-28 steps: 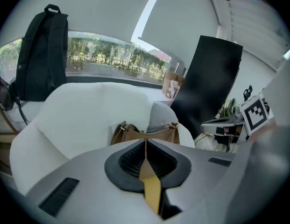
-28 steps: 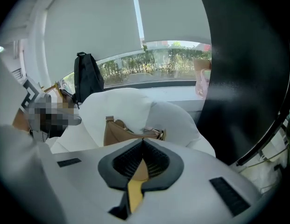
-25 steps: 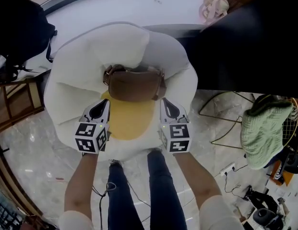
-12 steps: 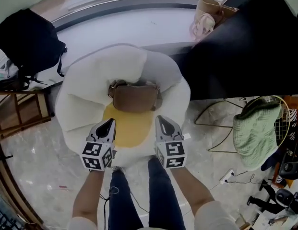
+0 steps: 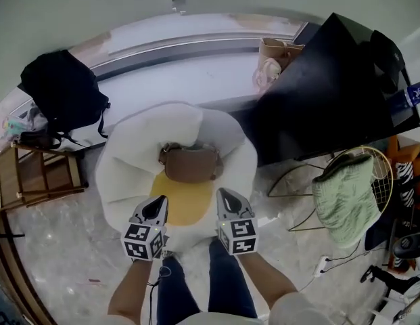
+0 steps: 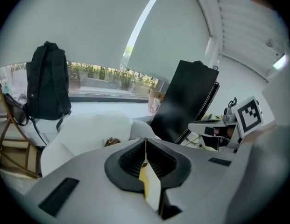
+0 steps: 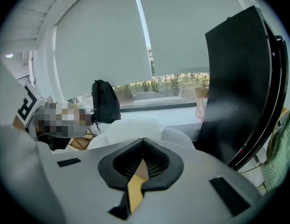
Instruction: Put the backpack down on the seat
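Observation:
A small brown backpack (image 5: 189,165) lies on the white padded armchair (image 5: 125,161), at the back of its yellow seat cushion (image 5: 182,203). Neither gripper touches it. My left gripper (image 5: 159,202) and right gripper (image 5: 224,195) hover side by side over the chair's front edge, both shut and empty. In the left gripper view the shut left gripper (image 6: 145,142) points over the armchair (image 6: 88,129), and only a sliver of the brown backpack (image 6: 111,142) shows. The right gripper (image 7: 143,142) is shut too, with the armchair (image 7: 130,126) beyond it.
A black backpack (image 5: 61,97) stands on the window ledge at the left, above a wooden folding stand (image 5: 40,178). A large black panel (image 5: 318,107) leans at the right. A green cloth (image 5: 345,198) hangs on a wire rack, with cables on the marble floor.
Both grippers have drawn back from the brown backpack toward the chair's front edge. The view has pulled back and up, so the chair looks smaller.

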